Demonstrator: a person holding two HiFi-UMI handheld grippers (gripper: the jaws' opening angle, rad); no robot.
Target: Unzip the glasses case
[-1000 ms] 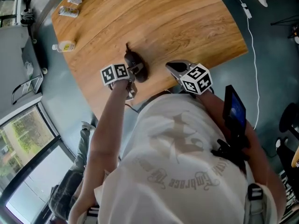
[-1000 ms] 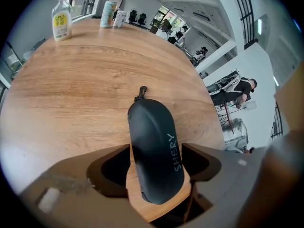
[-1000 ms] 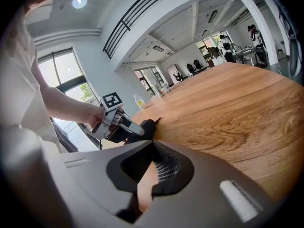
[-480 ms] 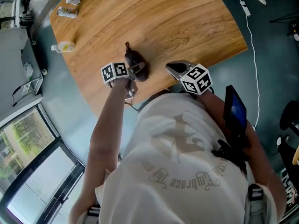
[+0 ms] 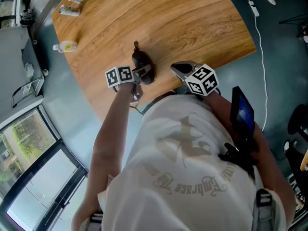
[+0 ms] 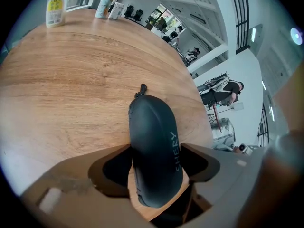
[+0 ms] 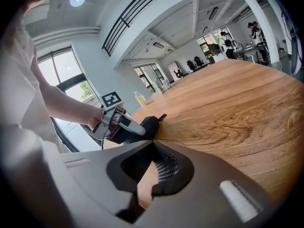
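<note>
Head view shows the tabletop (image 5: 192,18) with the glasses case (image 5: 141,59) near its front edge, where the left tool (image 5: 144,71), jaws just closing wide onto the case's flanks as only its own view reveals, should hold firm while the empty right tool (image 5: 179,68), jaws drawn together, pinches the zipper pull (image 6: 142,88) squarely.

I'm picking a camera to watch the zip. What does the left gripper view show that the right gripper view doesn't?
Only the left gripper view: the glasses case lying lengthwise between the left gripper's jaws, which have just been closing on its sides, and the lettering along it. Only the right gripper view: the right gripper, jaws together and empty, and the person's forearm behind the left gripper. Both: the case with its zip pull on the wooden table, and a bottle beyond.
</note>
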